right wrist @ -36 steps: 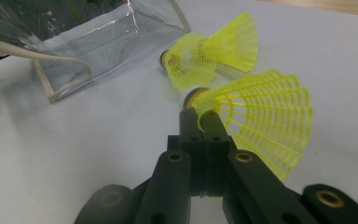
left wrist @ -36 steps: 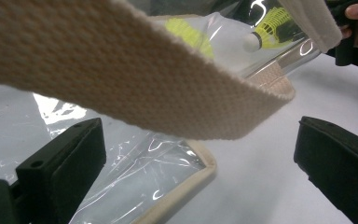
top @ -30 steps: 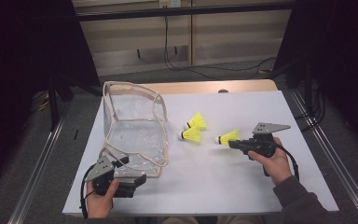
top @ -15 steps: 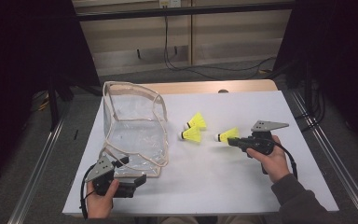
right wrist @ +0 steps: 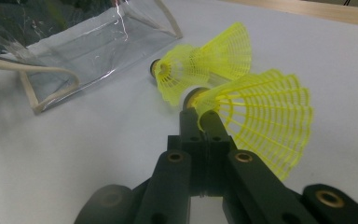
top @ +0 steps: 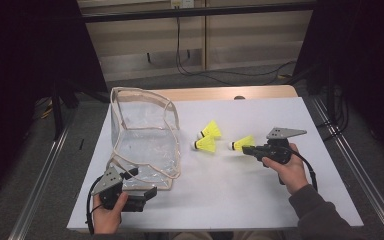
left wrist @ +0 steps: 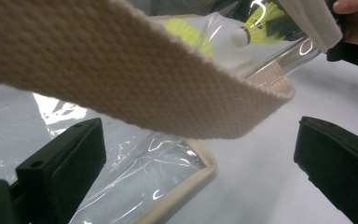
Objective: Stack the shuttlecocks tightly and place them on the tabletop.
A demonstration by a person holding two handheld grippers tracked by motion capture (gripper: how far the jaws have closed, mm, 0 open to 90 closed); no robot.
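Jaws of right gripper (right wrist: 199, 116) pinching shuttlecock (right wrist: 256, 116)

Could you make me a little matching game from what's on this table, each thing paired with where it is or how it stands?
Things:
1. clear bag
2. right gripper
3. left gripper
4. two loose shuttlecocks

States:
a. open, beside the bag's cloth strap
b. lying on the white table, right of the bag
c. shut on a yellow shuttlecock
d. standing open-topped at the left

Pairs: 1-d, 2-c, 3-a, 4-b

Yellow mesh shuttlecocks (top: 244, 143), clear beige-trimmed bag (top: 142, 137)
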